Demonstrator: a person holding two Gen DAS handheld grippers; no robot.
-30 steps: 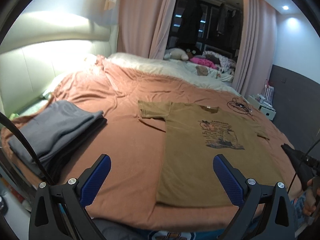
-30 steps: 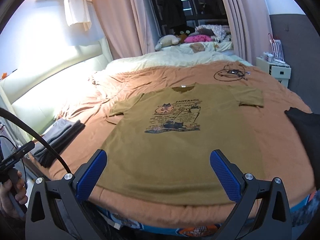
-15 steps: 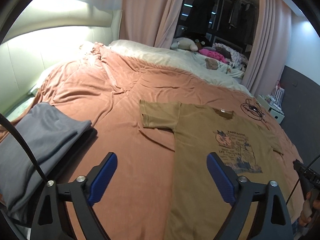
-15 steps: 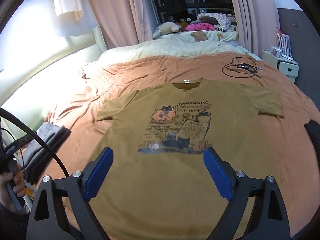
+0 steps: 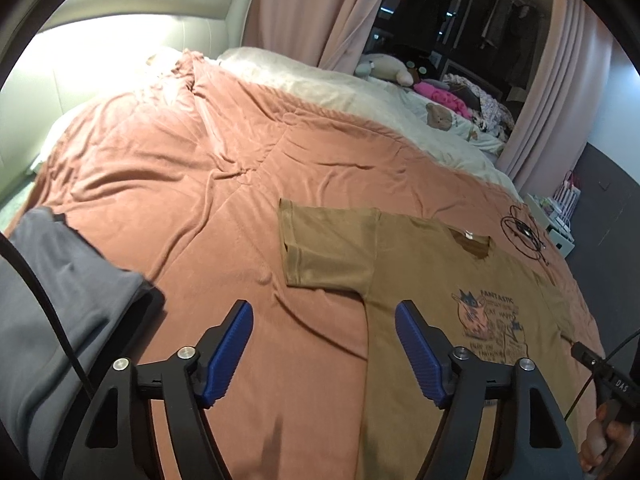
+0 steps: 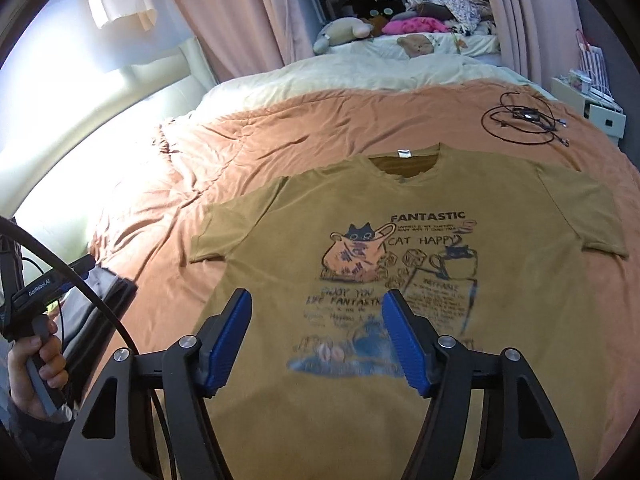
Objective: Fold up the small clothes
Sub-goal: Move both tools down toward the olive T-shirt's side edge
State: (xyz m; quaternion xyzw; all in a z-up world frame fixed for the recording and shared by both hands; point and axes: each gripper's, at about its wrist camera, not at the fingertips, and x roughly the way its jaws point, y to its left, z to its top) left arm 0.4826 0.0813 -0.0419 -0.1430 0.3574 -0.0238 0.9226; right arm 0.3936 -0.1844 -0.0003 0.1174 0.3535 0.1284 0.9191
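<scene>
Closing in, both grippers, left gripper [image 5: 324, 344] and right gripper [image 6: 316, 336], narrow empty fingers above the flat mustard-brown printed cotton T-shirt [image 6: 420, 272] on the rust-orange bedspread [image 5: 168, 184]; next, probably pinching sleeve edges.

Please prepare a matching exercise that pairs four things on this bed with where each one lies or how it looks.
Things:
1. T-shirt
2. grey folded clothes
3. black cable
4. pink plush toy

Descriptions:
A. coiled on the orange cover beyond the shirt's collar
B. spread flat, print side up
C. among the soft toys at the far side of the bed, by the curtains
D. stacked at the bed's left edge

Pairs: 1-B, 2-D, 3-A, 4-C
</scene>
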